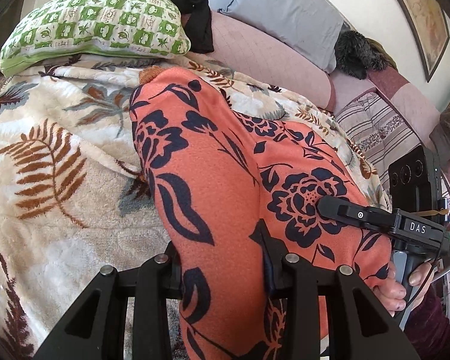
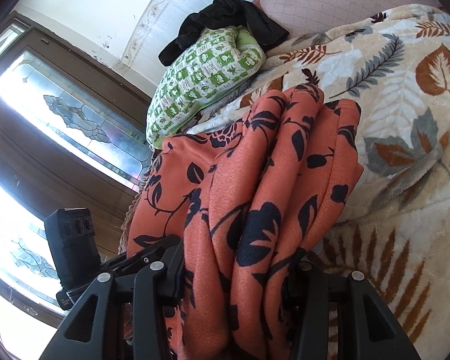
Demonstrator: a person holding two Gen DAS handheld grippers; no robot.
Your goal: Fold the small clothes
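Both grippers are clamping the same orange floral garment (image 1: pixel 213 156), each on its own bunch of cloth, probably so that one edge can be carried across together and laid down as a fold. The left gripper (image 1: pixel 225 273) is closing its jaws on a thick roll of the fleece that runs straight out between its fingers and away over the bed. The right gripper (image 2: pixel 240 273) is pinching several stacked pleats of the same garment (the folds are standing up like ribs ahead of it), and in the left wrist view one of its black fingers (image 1: pixel 330 205) is lying across the printed rose. A hand (image 1: pixel 405 288) is gripping the right gripper's handle at that view's lower right. The garment is draping from both tools onto the leaf-patterned blanket (image 1: pixel 60 156), with its far end near the green checked pillow (image 1: pixel 99 27), on which a black garment (image 1: pixel 192 3) is lying
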